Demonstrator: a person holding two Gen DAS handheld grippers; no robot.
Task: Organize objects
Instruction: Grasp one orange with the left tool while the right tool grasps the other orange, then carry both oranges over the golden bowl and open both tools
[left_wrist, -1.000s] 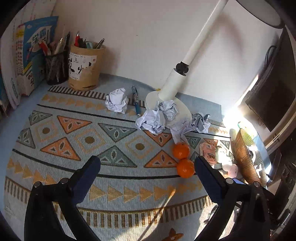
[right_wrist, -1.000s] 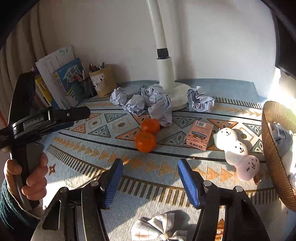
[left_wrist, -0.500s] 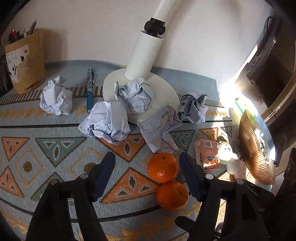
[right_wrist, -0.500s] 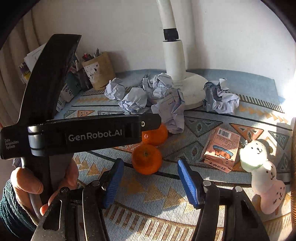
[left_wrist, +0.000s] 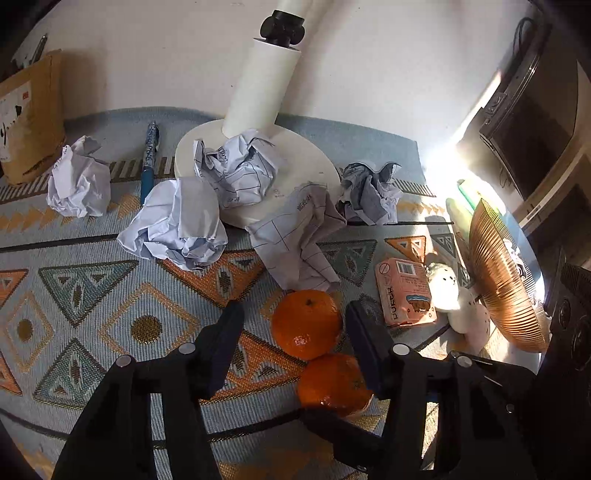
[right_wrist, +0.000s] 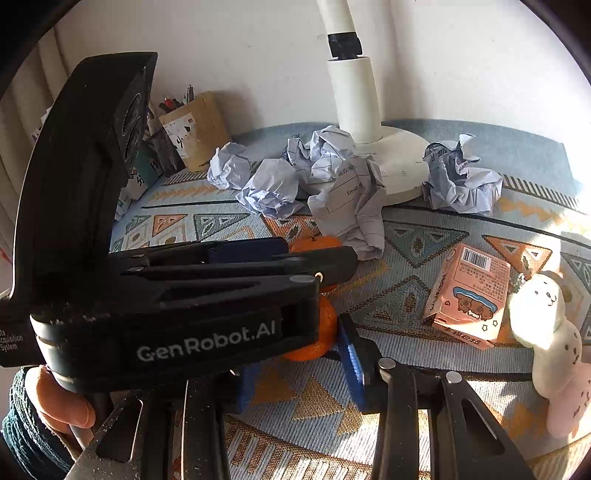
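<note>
Here, two oranges are seen touching each other in the lower centre of the left wrist view: the far orange (left_wrist: 306, 324) and the near orange (left_wrist: 334, 384), both on the patterned mat (left_wrist: 92, 280). The far orange is bracketed by the left gripper (left_wrist: 293, 325), whose jaws are held apart on either side of it, not yet closed. The near orange is flanked in the right wrist view by the right gripper (right_wrist: 299, 365), jaws likewise apart; contact cannot be told, since the left tool blocks most of it. The step in hand is judged to be a paired grasp of the fruit. Closure on each orange is called for next, then a lift clear of the crumpled paper (left_wrist: 295, 236) just behind. The wicker basket (left_wrist: 506, 280) at right is a likely destination.
</note>
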